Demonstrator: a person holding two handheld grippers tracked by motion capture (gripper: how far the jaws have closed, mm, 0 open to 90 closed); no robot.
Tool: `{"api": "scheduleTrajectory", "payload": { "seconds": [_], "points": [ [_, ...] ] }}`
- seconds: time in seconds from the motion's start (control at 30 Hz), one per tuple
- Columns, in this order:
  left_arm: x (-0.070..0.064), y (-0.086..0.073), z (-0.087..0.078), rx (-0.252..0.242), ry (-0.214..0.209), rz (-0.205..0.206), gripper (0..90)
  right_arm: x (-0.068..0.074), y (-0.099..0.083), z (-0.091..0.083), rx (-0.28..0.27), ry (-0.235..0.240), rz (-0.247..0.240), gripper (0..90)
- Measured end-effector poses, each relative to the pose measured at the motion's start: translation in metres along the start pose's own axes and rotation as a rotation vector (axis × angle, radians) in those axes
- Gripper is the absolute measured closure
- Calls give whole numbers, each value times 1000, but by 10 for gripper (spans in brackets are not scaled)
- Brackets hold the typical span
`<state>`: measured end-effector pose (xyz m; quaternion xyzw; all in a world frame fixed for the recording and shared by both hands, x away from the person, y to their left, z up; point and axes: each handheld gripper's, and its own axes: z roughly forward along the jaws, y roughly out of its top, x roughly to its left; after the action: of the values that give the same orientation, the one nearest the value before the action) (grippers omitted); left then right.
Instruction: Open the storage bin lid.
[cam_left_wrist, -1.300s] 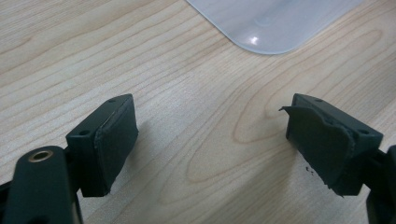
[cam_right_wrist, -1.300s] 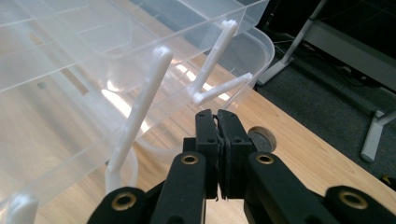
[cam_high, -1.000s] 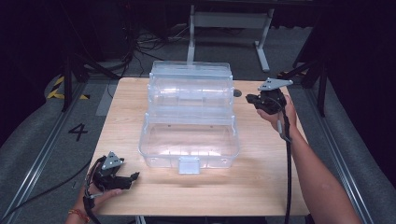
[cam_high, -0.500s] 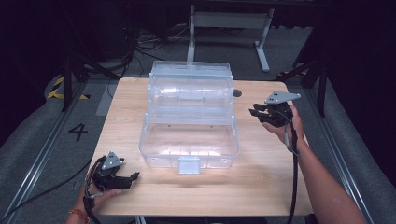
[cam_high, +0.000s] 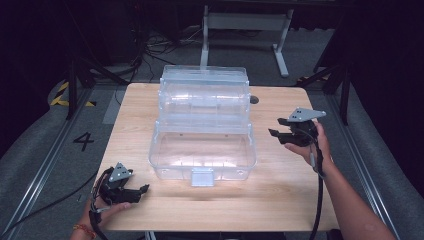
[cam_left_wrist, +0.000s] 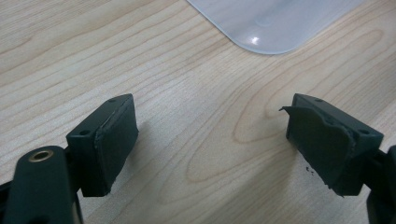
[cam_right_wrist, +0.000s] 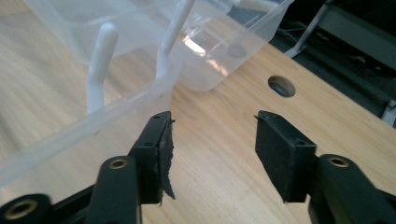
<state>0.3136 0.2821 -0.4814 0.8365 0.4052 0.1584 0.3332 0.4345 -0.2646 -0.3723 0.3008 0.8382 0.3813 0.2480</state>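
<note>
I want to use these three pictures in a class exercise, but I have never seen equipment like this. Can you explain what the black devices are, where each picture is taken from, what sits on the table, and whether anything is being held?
No robot here: a person holds a hand-operated gripper in each hand. The high view looks down on a wooden table. The left gripper is near the front left corner, the right gripper at the right side.

The other two pictures come from small cameras riding on the grippers, looking along their two black fingers. In the left gripper view the fingers stand wide apart over bare wood. In the right gripper view the fingers are also apart, beside the box wall.

On the table stands a clear plastic box, open, its lid raised behind it. A small round hole shows in the tabletop.

Neither gripper holds anything.
</note>
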Motion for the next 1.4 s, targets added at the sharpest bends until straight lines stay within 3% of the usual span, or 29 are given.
{"api": "scheduleTrajectory", "payload": {
  "seconds": [0.33, 0.53, 0.67, 0.73, 0.9, 1.0, 1.13, 1.27, 1.4],
  "points": [
    [0, 0, 0, 1, 1, 2, 170, 11, -37, -7, 51, 1, -20, 351],
    [0, 0, 0, 0, 0, -4, 169, 14, -61, -16, 51, 3, -19, 321],
    [0, 0, 0, 0, 0, -4, 169, 15, -77, -21, 80, -33, -13, 310],
    [0, 0, 0, 0, 0, 3, 169, 15, -85, -23, 93, -30, -15, 309],
    [0, 0, 0, -1, 0, 3, 167, 12, -105, -27, 102, -2, 47, 273],
    [0, 0, 0, -1, 1, 1, 165, 11, -111, -28, 110, -5, 57, 268],
    [0, 1, 1, 2, -5, -5, 163, 6, -122, -32, 113, 37, 124, 248],
    [1, 2, 2, 2, 1, 1, 157, 1, -132, -32, 123, 28, 173, 246],
    [1, 2, 2, -2, -4, 1, 156, 5, -147, -26, 149, -15, 174, 250]
  ]
}}
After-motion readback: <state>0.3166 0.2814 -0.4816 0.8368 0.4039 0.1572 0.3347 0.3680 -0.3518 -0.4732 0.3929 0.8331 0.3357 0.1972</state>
